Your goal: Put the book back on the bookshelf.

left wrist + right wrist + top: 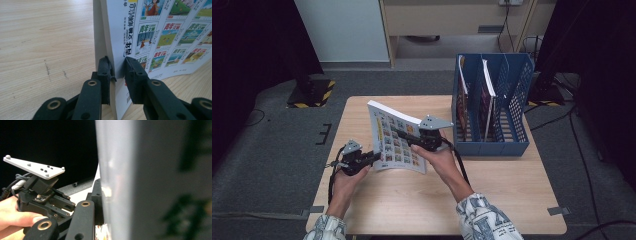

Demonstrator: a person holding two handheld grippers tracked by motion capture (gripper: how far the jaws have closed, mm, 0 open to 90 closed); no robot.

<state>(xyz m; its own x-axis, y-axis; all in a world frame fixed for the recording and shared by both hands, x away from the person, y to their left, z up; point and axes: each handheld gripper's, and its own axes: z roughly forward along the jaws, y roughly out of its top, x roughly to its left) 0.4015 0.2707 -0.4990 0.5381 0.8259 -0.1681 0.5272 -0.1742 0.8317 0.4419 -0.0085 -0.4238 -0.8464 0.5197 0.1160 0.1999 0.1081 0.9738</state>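
A thick magazine [394, 137] with a cover of small colourful pictures is held tilted above the wooden table [492, 200], between both grippers. My left gripper [373, 157] is shut on its lower left corner. In the left gripper view the two jaws pinch the magazine [150, 37] near the spine, one pad on each cover. My right gripper [407, 136] is shut on the magazine's right edge. In the right gripper view the blurred pages [150, 182] hide one jaw, and the other finger [97, 202] lies flat against them. The left gripper's grey plate [35, 167] shows beyond.
A blue file rack [507, 100] stands at the table's back right, close to the right hand. Upright magazines [487, 95] sit in its left slots. Dark stands and cables surround the table on the carpet.
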